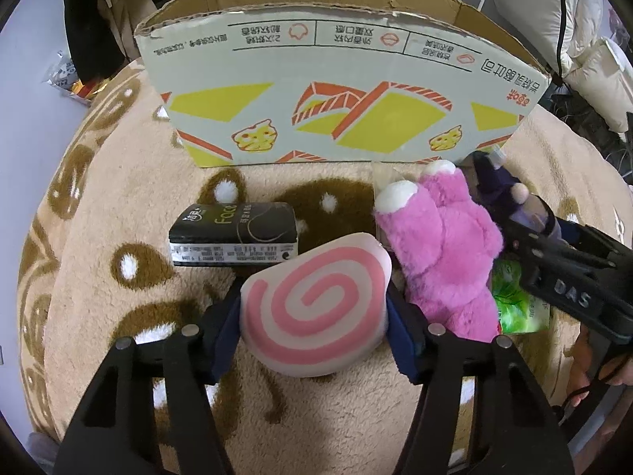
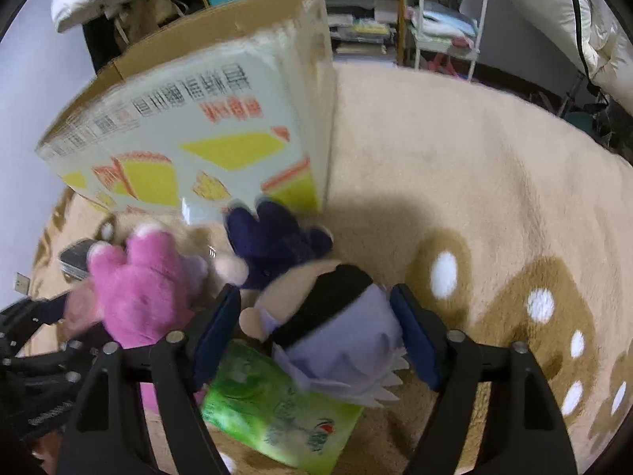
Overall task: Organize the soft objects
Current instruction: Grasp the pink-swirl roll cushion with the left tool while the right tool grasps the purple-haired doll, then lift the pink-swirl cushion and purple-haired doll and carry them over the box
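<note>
A cardboard box (image 1: 340, 91) fills the upper frame on your fleece blanket (image 1: 118, 206). Centre, your left gripper (image 1: 314, 318) is half closed, pads touching both sides of the pink-swirl cushion (image 1: 316, 304). Your right gripper (image 2: 318, 340) brackets the lavender doll (image 2: 336, 328), contact unclear, beside the pink plush (image 1: 443, 253).

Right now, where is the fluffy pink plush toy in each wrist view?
Left wrist view: the fluffy pink plush toy lies right of centre, beside the pink-and-white swirl cushion.
Right wrist view: it sits at lower left, blurred, left of the purple-haired doll.
Shared landmark: the printed cardboard box stands behind it in both.
</note>
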`<act>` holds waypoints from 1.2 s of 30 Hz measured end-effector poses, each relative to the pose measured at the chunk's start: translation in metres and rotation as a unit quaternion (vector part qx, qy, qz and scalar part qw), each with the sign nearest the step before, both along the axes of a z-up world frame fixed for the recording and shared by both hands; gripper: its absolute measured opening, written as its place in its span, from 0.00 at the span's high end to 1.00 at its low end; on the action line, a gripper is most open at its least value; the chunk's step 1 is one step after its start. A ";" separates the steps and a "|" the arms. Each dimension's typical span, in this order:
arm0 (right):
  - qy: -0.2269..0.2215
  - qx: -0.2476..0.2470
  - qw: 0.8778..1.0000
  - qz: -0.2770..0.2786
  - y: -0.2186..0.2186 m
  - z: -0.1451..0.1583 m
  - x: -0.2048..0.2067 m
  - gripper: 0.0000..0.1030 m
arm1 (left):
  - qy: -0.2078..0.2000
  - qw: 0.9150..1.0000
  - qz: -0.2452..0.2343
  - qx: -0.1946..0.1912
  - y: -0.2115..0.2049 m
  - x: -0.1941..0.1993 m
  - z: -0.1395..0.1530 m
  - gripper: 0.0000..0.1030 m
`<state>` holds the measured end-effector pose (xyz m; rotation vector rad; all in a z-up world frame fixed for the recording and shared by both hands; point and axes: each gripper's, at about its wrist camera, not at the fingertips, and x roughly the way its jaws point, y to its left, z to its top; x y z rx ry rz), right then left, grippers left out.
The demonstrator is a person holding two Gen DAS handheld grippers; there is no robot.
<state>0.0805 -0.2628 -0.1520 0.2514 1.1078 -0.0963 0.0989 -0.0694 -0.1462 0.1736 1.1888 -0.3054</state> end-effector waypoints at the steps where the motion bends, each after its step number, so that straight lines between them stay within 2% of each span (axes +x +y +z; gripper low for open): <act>1: 0.000 -0.004 1.000 -0.005 -0.002 0.000 0.000 0.36 | -0.001 1.000 0.000 0.000 0.001 0.000 0.000 0.40; 6: -0.012 0.016 1.000 -0.007 -0.007 0.003 -0.003 0.38 | -0.012 1.000 0.009 0.004 0.002 -0.007 0.009 0.45; 12: -0.034 -0.004 0.999 0.016 0.006 0.015 -0.007 0.38 | -0.027 0.999 0.034 -0.010 0.012 -0.015 0.023 0.49; 21: -0.079 -0.013 0.997 0.011 0.013 0.045 -0.025 0.38 | -0.089 0.995 0.054 0.003 0.021 -0.030 0.048 0.49; 32: -0.161 -0.023 0.986 0.021 0.021 0.094 -0.049 0.38 | -0.201 0.976 0.081 0.007 0.042 -0.050 0.097 0.50; 36: -0.188 -0.031 0.981 0.027 0.024 0.110 -0.053 0.38 | -0.248 0.966 0.078 0.004 0.045 -0.058 0.116 0.50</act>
